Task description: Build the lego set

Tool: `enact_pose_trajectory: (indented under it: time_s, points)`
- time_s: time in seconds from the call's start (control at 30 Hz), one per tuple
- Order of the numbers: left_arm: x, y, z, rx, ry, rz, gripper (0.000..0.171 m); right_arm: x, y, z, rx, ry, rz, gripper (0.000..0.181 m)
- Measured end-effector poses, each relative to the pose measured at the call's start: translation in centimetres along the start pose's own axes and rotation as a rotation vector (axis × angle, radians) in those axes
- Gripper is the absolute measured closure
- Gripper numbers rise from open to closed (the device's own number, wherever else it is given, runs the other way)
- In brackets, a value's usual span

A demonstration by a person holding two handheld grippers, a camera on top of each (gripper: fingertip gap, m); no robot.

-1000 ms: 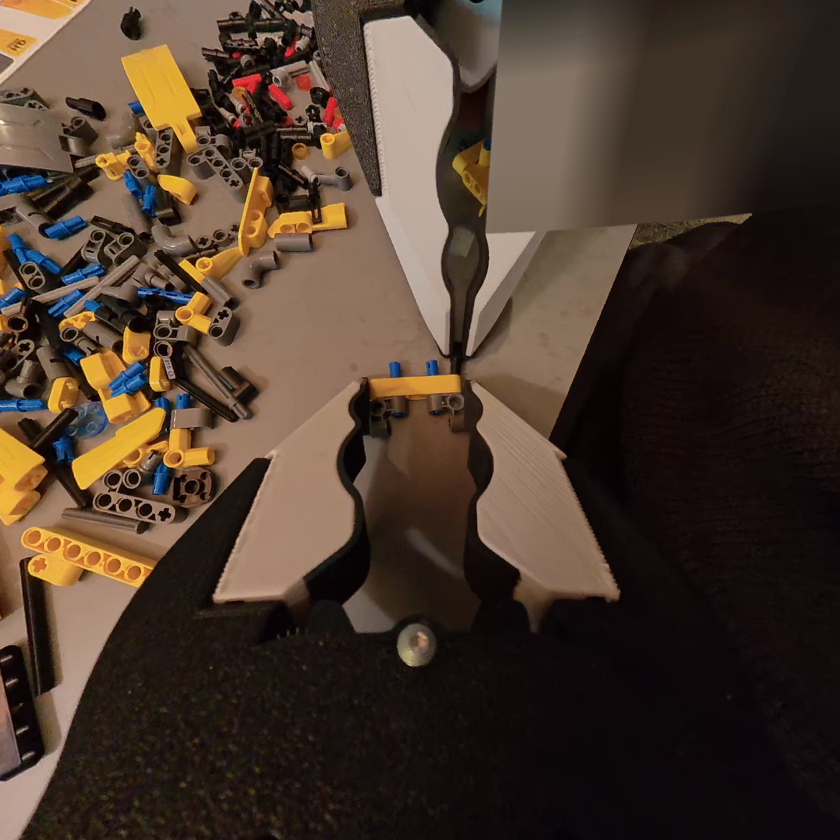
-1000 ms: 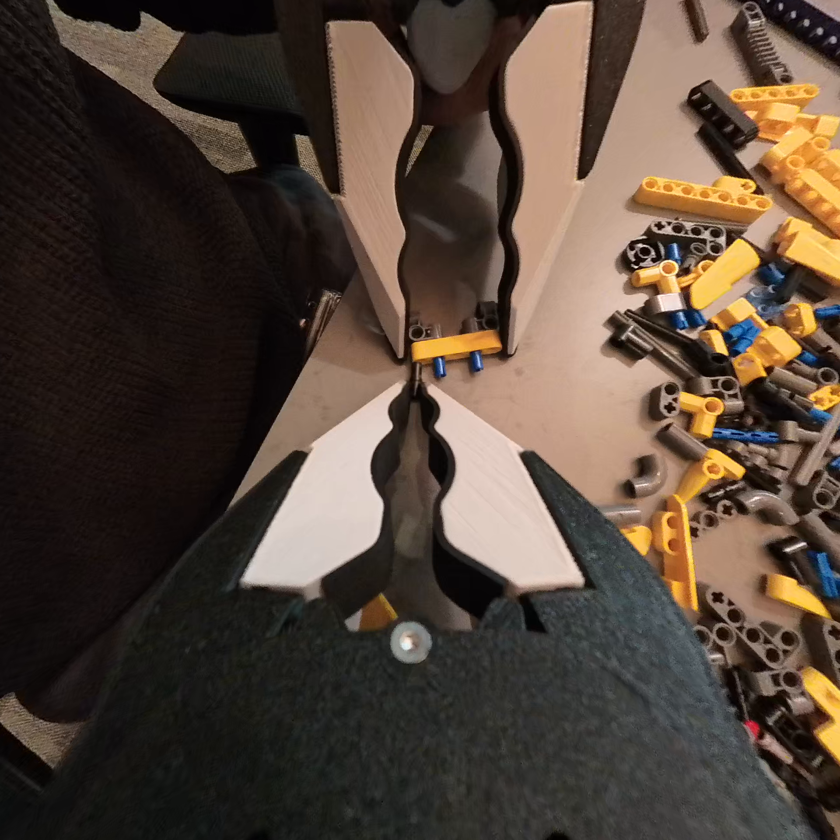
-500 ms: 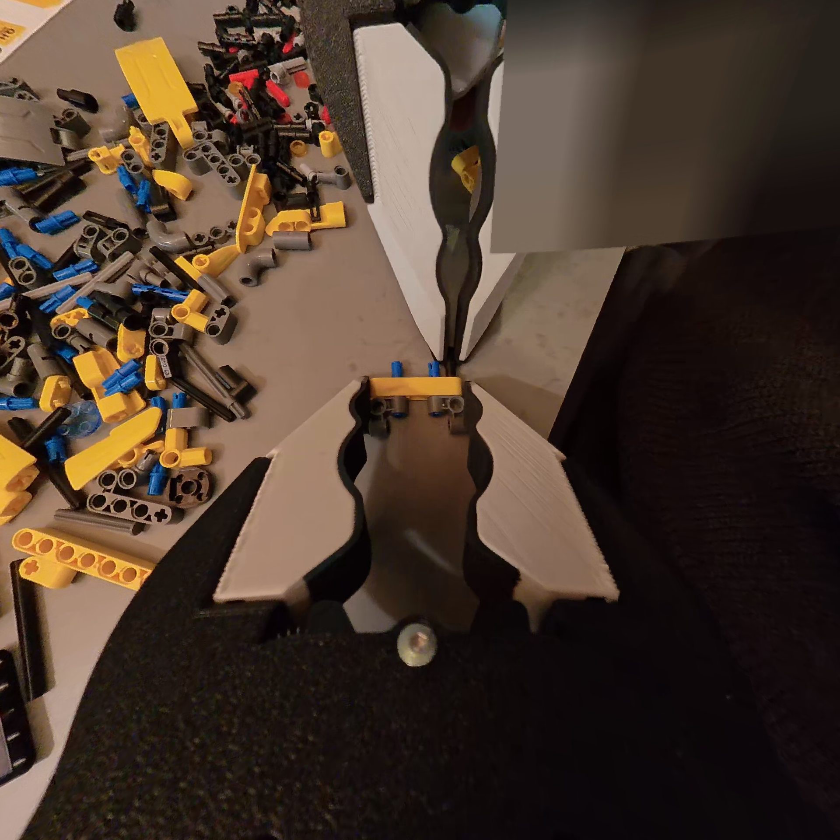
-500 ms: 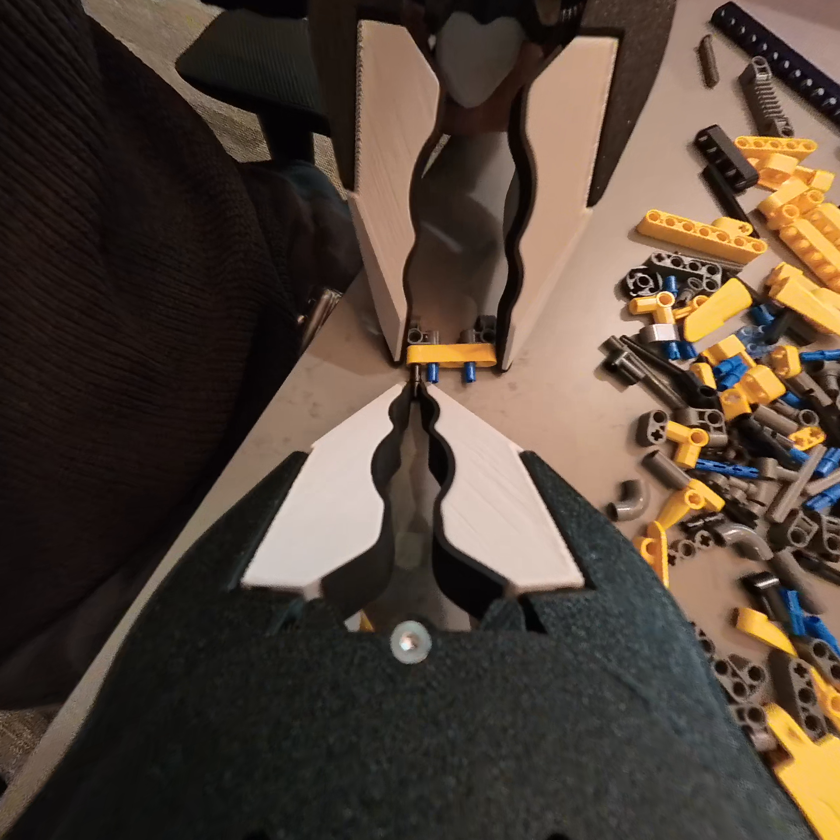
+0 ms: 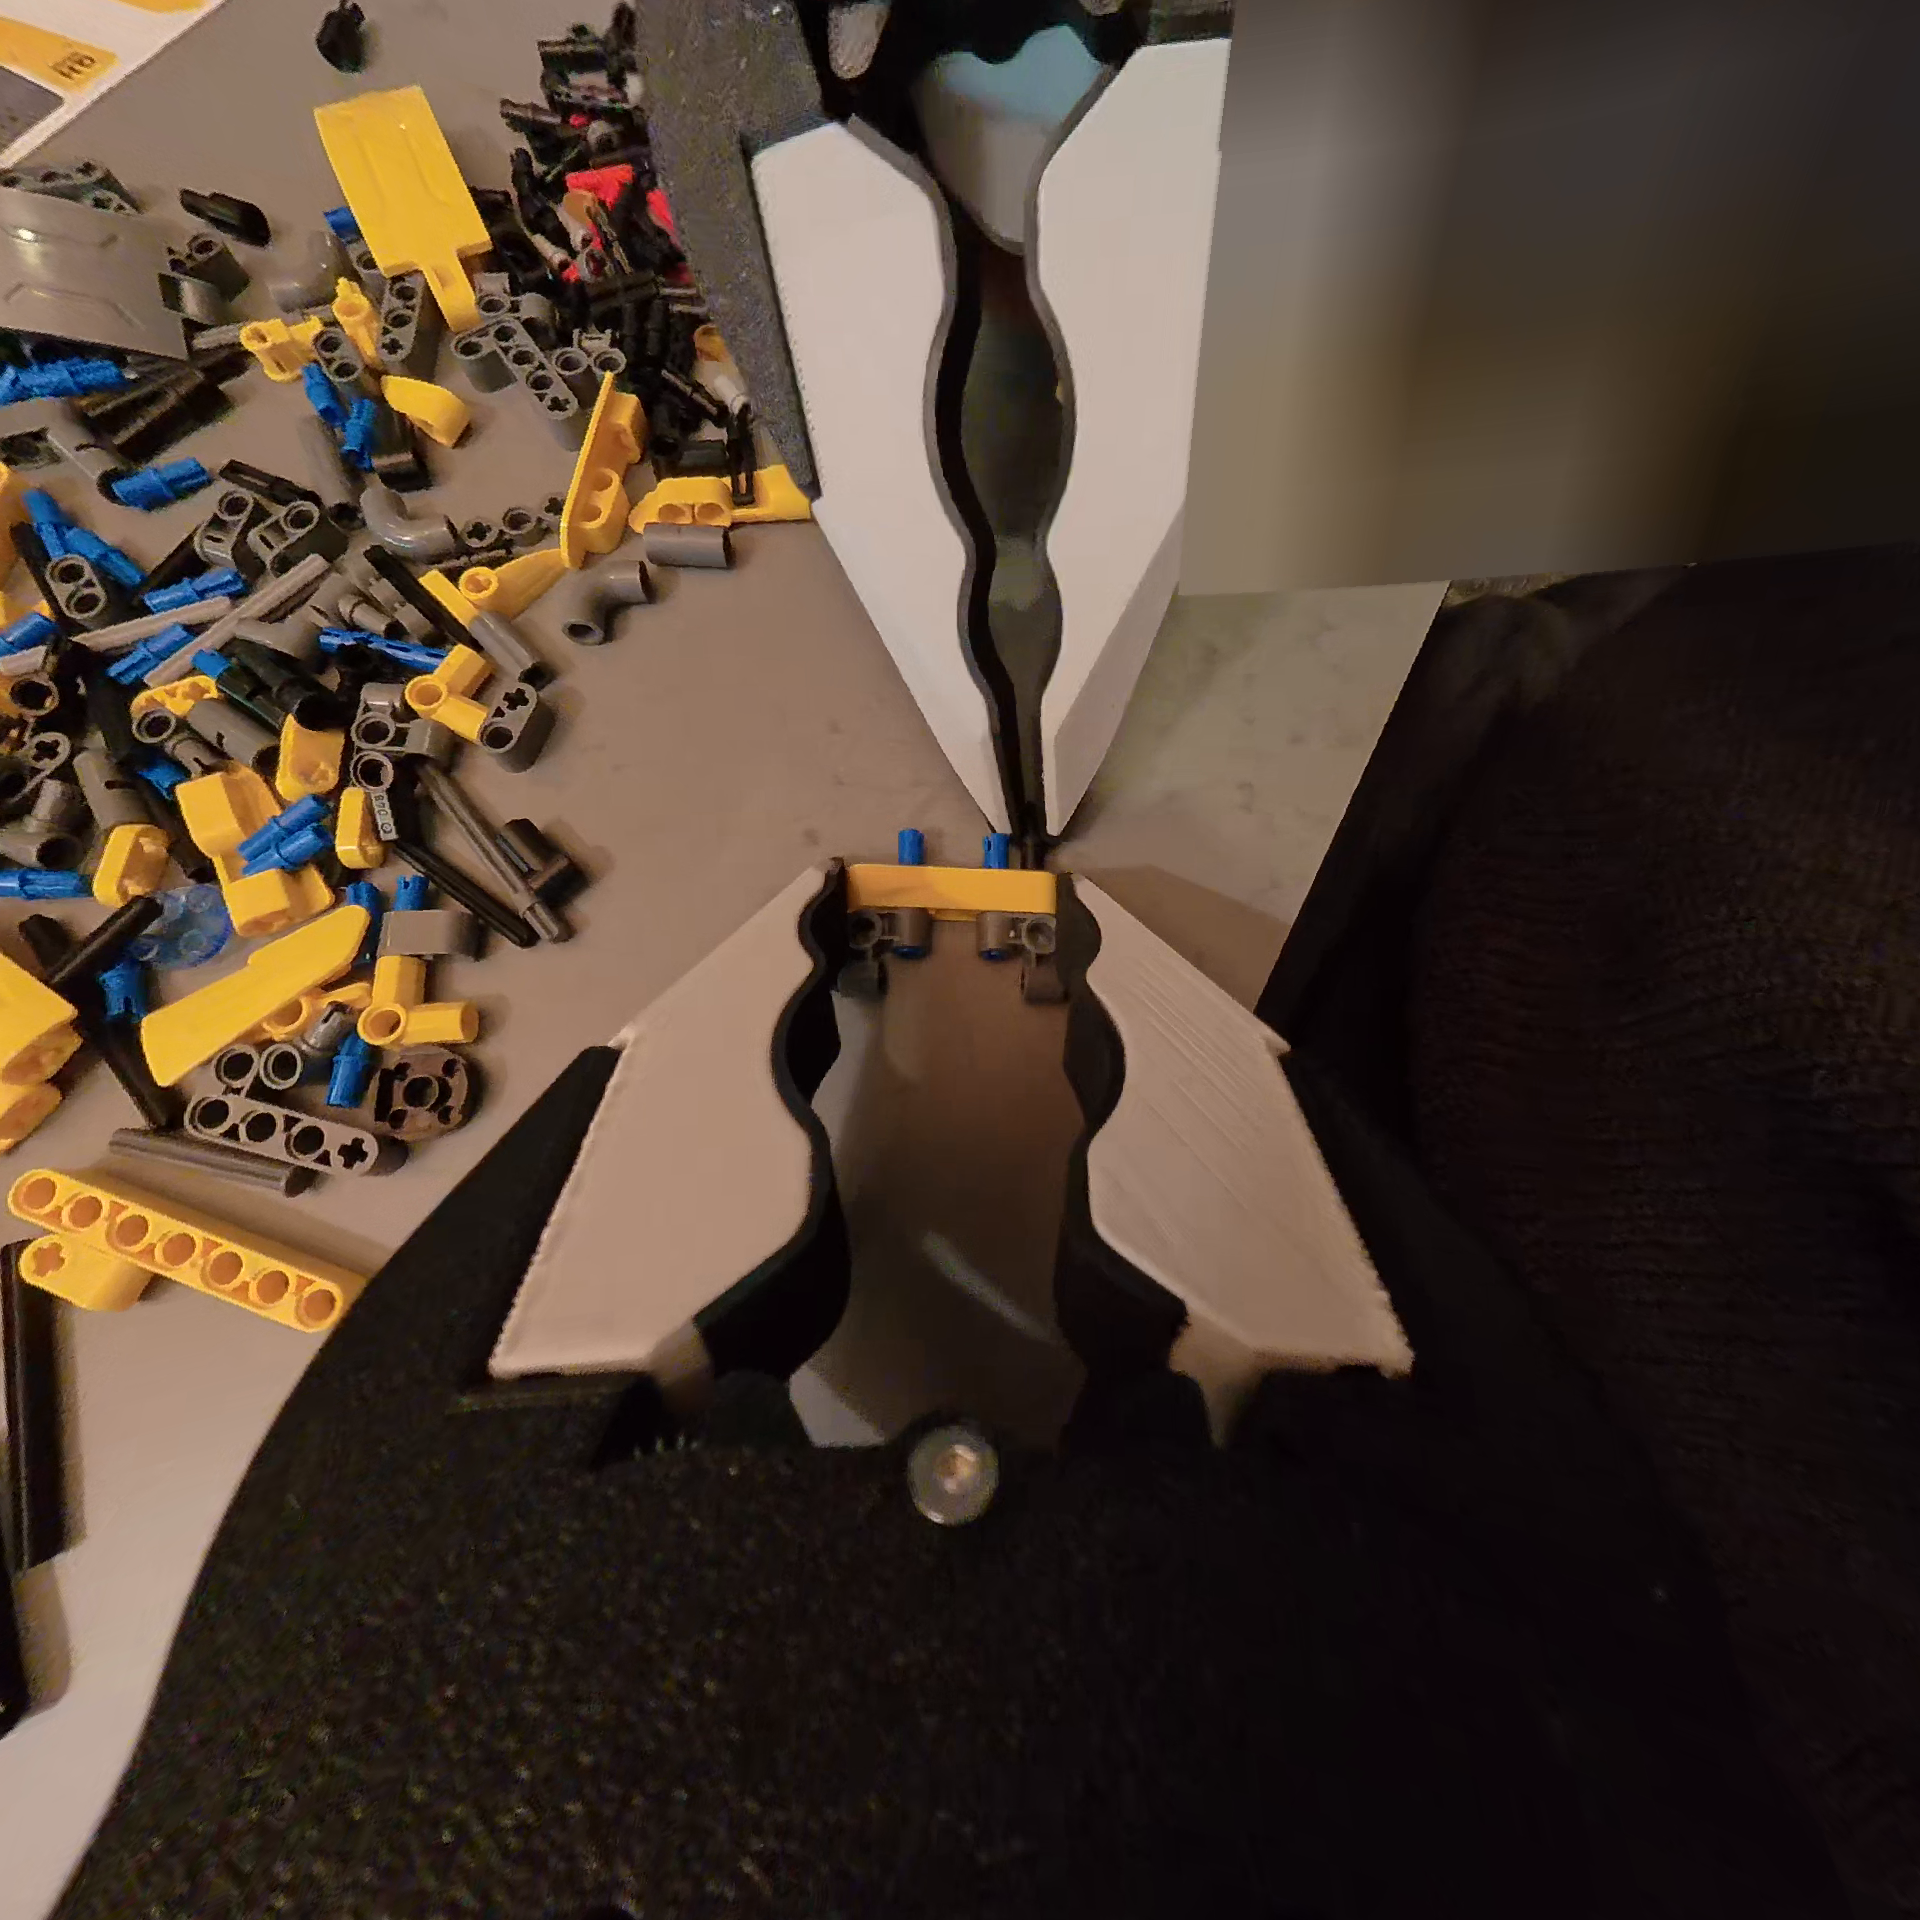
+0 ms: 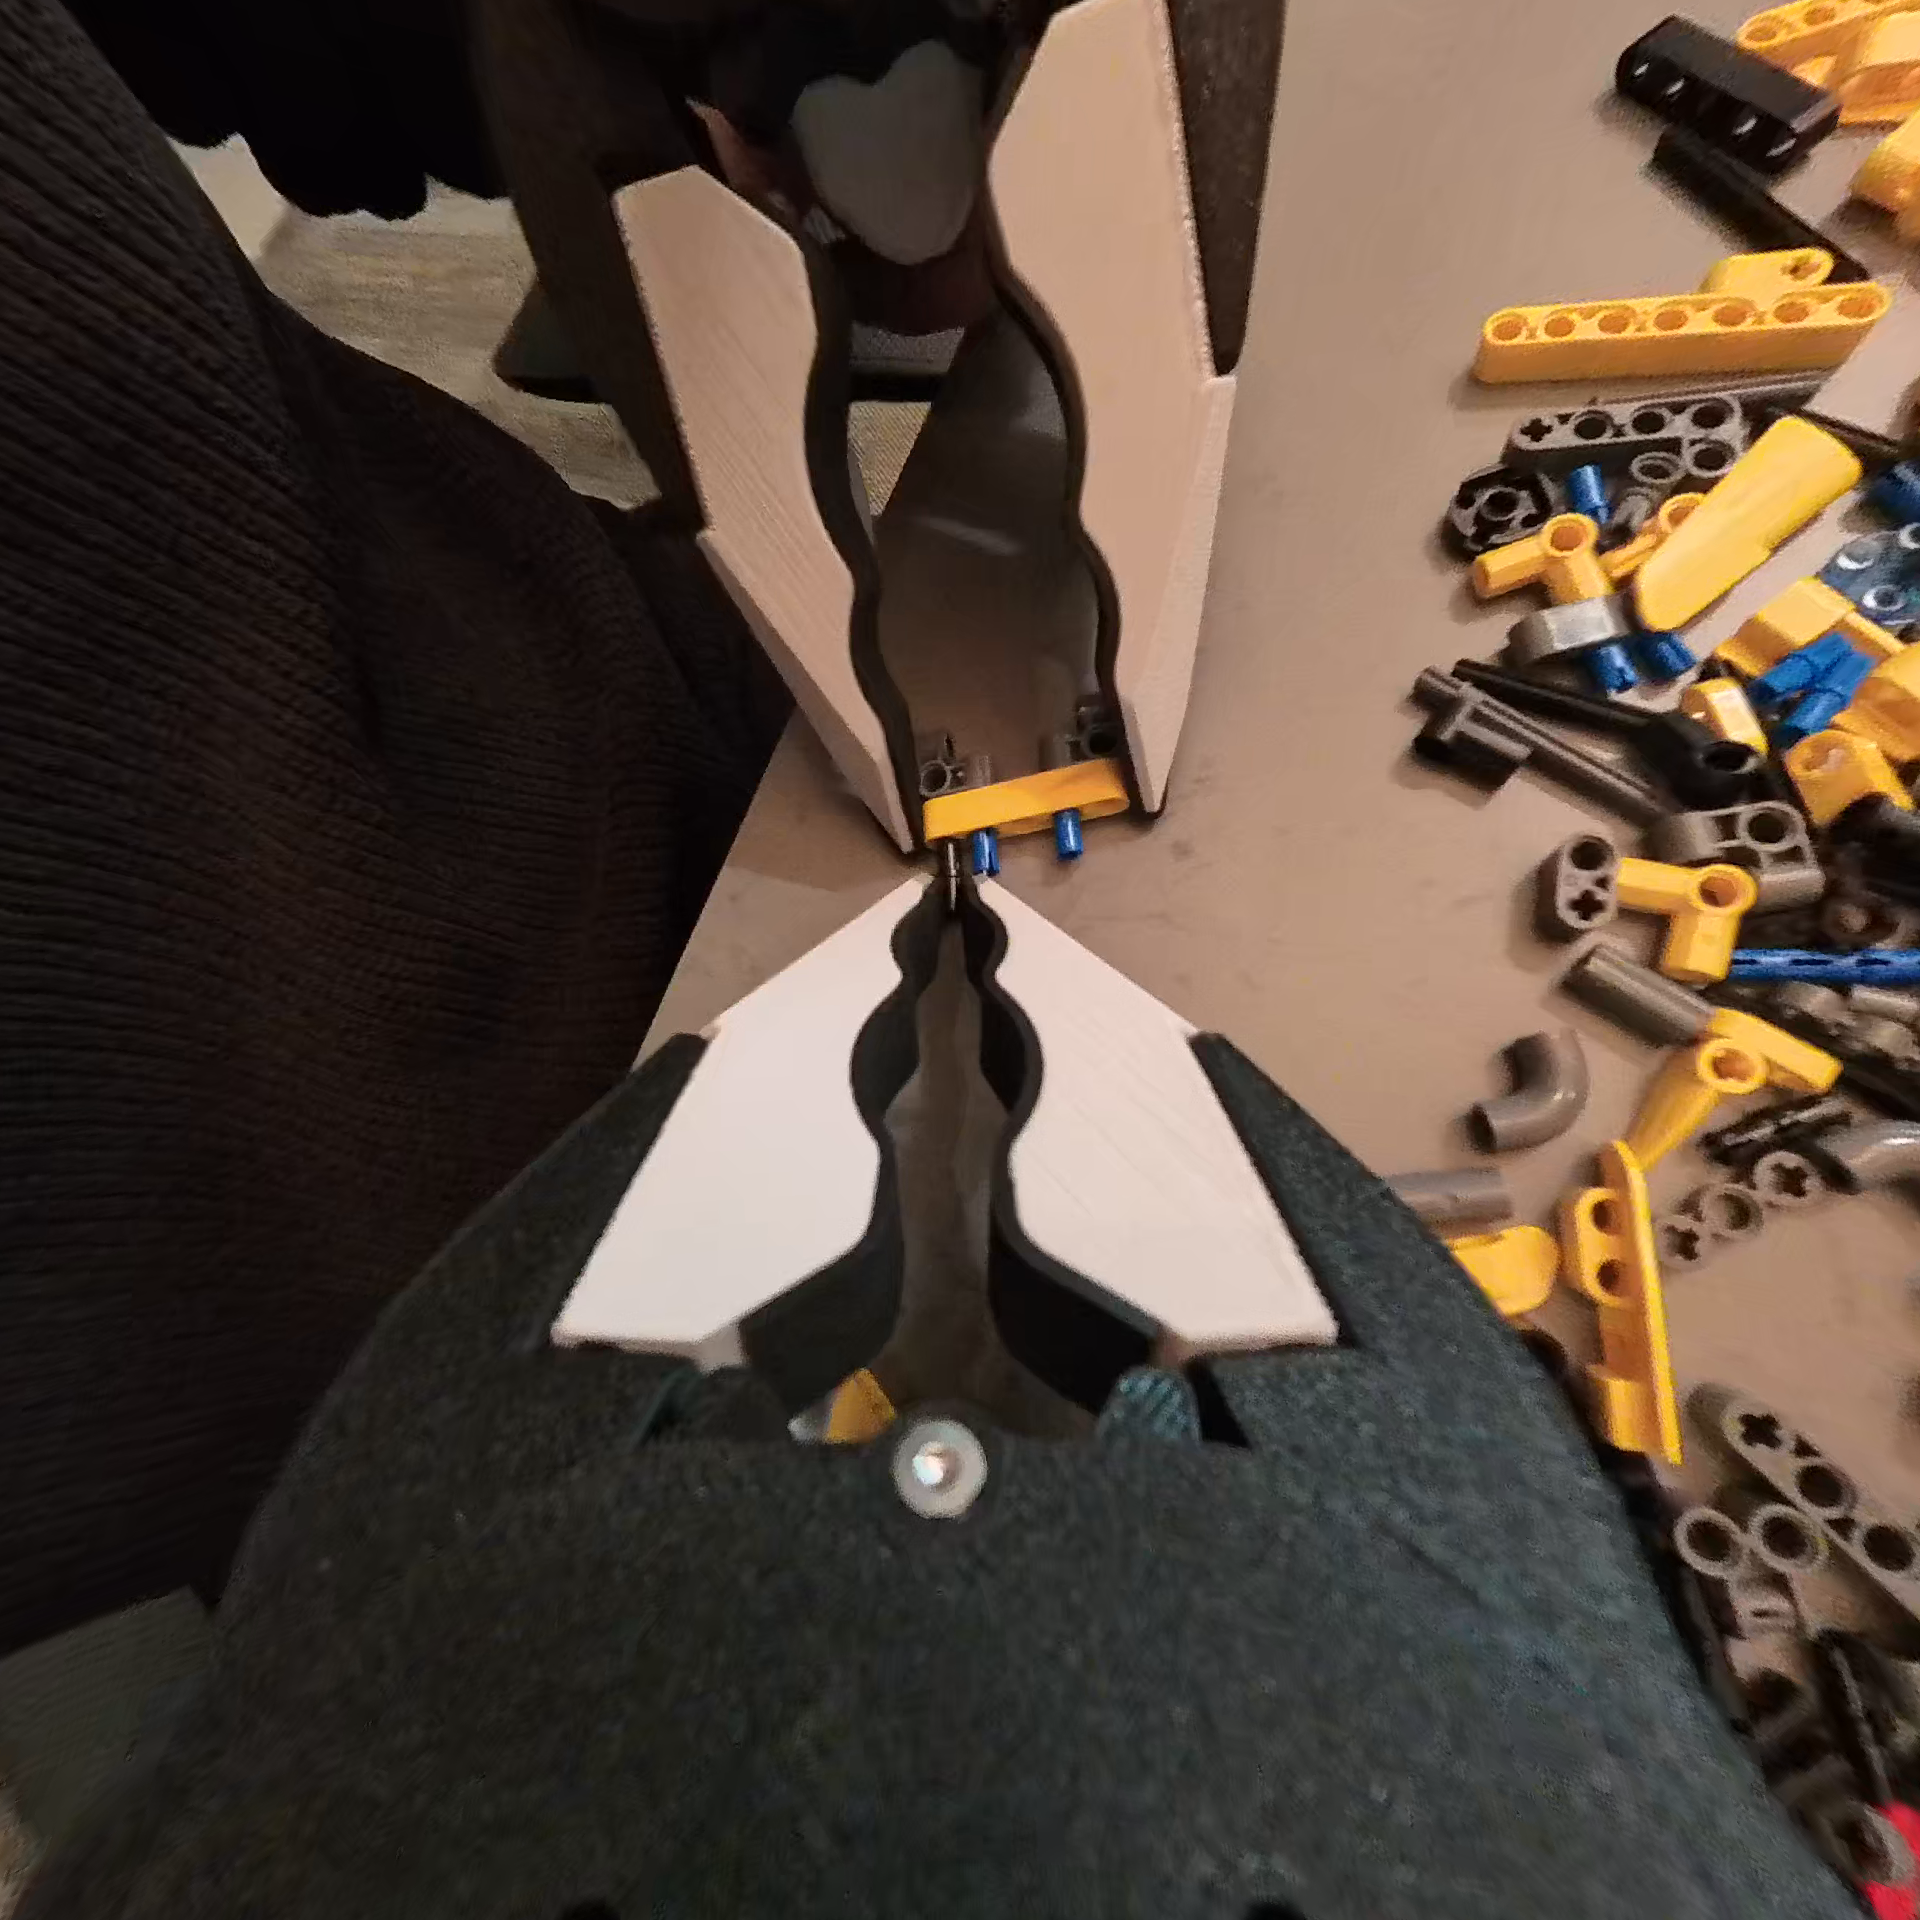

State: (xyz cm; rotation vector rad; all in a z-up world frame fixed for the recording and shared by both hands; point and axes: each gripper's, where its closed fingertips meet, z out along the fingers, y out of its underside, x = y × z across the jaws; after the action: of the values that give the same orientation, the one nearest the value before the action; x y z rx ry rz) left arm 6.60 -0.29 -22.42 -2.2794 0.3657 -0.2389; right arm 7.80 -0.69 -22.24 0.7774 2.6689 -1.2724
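My left gripper (image 5: 951, 891) is shut on a short yellow beam (image 5: 951, 886) across its tips; the beam carries two blue pins (image 5: 911, 844) and two grey connectors (image 5: 1013, 935). My right gripper (image 6: 953, 885) is shut on a small black pin (image 6: 951, 868). It holds the pin tip-to-tip against the end of the beam (image 6: 1023, 805), beside one blue pin (image 6: 982, 852). In the left wrist view the right gripper (image 5: 1029, 828) comes in from above. In the right wrist view the left gripper (image 6: 1023, 821) comes in from above. Both hover over the grey table (image 5: 727, 748) near its edge.
A pile of loose yellow, grey, black and blue building parts (image 5: 260, 675) lies on the table, also seen in the right wrist view (image 6: 1714, 883). A long yellow beam (image 5: 177, 1252) lies near my left gripper. Dark knit clothing (image 5: 1662, 1039) lies past the table edge. My left and right fingertips are right by each other.
My right gripper has swung more upright and come closer, with the black pin still at the beam's end. My left gripper keeps its hold on the yellow beam.
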Motion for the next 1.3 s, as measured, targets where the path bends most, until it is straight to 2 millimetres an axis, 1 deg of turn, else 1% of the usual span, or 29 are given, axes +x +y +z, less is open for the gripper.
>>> enact_pose_trajectory:
  time_s: [0.17, 0.23, 0.57, 0.73, 0.83, 0.9, 1.3]
  points:
    - [-0.02, 0.01, 0.00, 0.029, -0.015, -0.021, 0.132, 0.08, 0.05, 0.07, -0.043, 0.115, -0.173, 0.179]
    - [-0.03, 0.01, 0.00, 0.029, -0.015, -0.021, 0.132, 0.09, 0.07, 0.07, -0.043, 0.130, -0.195, 0.179]
    - [0.04, -0.18, 0.09, -0.011, -0.050, -0.007, 0.129, 0.10, 0.15, 0.04, -0.041, 0.203, -0.225, 0.178]
    - [-0.61, -0.60, -0.65, -0.001, -0.118, 0.041, 0.127, 0.09, 0.14, 0.03, -0.029, 0.195, -0.218, 0.178]
    - [-0.45, -0.28, -0.63, -0.020, -0.103, 0.043, 0.126, 0.09, 0.14, 0.04, -0.028, 0.195, -0.219, 0.178]
    - [-0.33, 0.31, -0.40, -0.052, -0.091, 0.058, 0.126, 0.10, 0.15, 0.04, -0.028, 0.197, -0.220, 0.178]
    - [0.00, 0.29, -0.36, -0.068, -0.035, 0.089, 0.132, 0.08, 0.23, 0.00, -0.035, 0.201, -0.221, 0.177]
